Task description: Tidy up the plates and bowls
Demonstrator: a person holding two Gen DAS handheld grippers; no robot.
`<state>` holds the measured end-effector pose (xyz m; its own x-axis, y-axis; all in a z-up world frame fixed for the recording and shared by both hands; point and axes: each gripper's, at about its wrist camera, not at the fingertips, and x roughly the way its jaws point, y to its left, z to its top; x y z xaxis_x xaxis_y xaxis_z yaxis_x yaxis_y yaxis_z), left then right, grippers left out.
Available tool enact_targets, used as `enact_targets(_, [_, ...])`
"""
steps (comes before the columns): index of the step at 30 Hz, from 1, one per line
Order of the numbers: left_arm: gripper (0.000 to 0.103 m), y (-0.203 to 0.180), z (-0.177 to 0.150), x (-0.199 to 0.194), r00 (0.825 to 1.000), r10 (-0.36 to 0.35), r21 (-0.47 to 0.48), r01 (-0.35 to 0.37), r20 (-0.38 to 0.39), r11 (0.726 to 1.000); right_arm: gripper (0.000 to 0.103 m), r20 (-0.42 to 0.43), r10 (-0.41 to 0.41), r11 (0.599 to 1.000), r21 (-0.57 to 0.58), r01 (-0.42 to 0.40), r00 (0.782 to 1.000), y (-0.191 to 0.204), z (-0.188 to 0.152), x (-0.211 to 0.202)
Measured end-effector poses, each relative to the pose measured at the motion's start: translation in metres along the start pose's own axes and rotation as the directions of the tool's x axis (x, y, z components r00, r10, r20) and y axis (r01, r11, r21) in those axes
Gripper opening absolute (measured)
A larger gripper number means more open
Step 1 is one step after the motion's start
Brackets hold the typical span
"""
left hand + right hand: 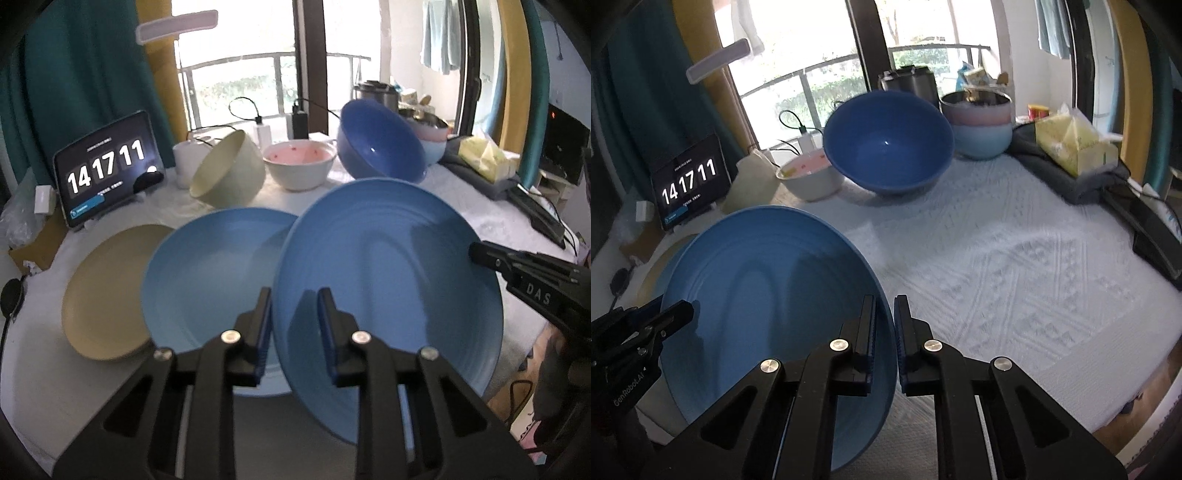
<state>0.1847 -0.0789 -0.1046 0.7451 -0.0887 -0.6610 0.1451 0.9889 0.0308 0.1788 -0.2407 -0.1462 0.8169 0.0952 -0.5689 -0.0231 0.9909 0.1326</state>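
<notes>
Left wrist alone shows the beige plate (107,291); both grippers (left (295,295), right (885,302)) clamp the blue plate (768,295).

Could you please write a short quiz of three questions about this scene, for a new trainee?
1. True or false: both grippers are clamped on the rim of the same blue plate.
2. Which dish lies under the left edge of the second blue plate? A) a beige plate B) a pink bowl C) a steel pot
3. Fill in: the dark blue bowl stands tilted, leaning near the ______ bowl.

Key
1. True: the left gripper and the right gripper each pinch its rim, at opposite sides.
2. A, the beige plate.
3. White, the white bowl with a pink inside.
</notes>
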Motion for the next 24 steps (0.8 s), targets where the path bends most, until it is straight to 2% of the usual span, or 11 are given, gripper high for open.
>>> enact_targets(14, [0.025, 0.052, 0.009, -0.021, 0.994, 0.066, -0.056, -0.061, 0.092, 0.997, 0.011, 0.022, 0.028, 0.997, -0.067, -0.027, 0.999, 0.053, 0.020, 0.001])
enact_targets(24, [0.025, 0.088, 0.009, -0.014, 0.988, 0.120, -0.098, -0.110, 0.094, 0.989, 0.011, -0.006, 0.054, 0.992, -0.117, -0.054, 0.999, 0.095, 0.029, 0.020])
